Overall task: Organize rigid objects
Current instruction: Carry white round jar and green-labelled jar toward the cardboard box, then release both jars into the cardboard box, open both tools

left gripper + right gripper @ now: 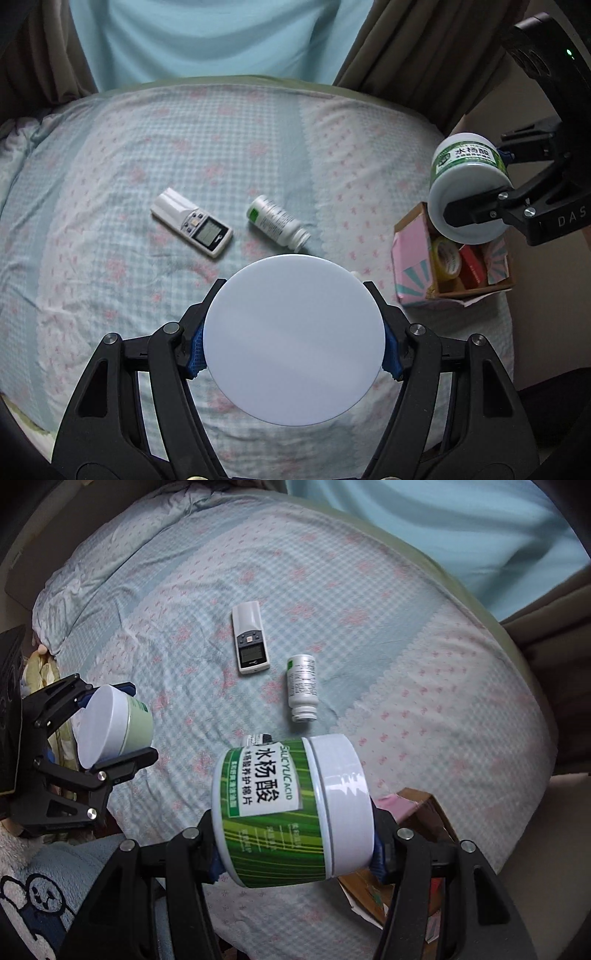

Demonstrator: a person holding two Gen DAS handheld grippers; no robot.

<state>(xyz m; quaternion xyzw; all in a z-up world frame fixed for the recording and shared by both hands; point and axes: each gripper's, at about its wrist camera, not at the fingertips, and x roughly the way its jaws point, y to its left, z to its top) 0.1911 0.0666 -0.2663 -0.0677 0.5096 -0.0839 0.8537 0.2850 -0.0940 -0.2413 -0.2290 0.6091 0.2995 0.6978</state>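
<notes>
Holding: you have a jar clamped in each claw, both raised above the bed [110, 155].
Left claw [293, 349]: closed on the pale green jar [122, 723]; its white lid [293, 339] faces the left camera, and the blue pads [195, 349] press the jar's sides.
Right claw [295, 853]: closed on the green-label jar [280, 808], gripped end to end, one finger on the white lid and the other on the base, so the jar lies sideways.
Box [413, 266]: an open cardboard box with pink paper on it, at the bed's right edge; your green-label jar [467, 184] hangs just above it.
Box contents: a roll of yellow tape [447, 258] and a red pack [474, 267] lie inside.
Remote [192, 227]: a white remote flat on the bedspread, mid-bed, screen up.
Bottle [277, 221]: a white bottle on its side just beside the remote, not touching it, neck pointing toward your left claw.
Backdrop: a light blue curtain [221, 37] hangs beyond the bed.
</notes>
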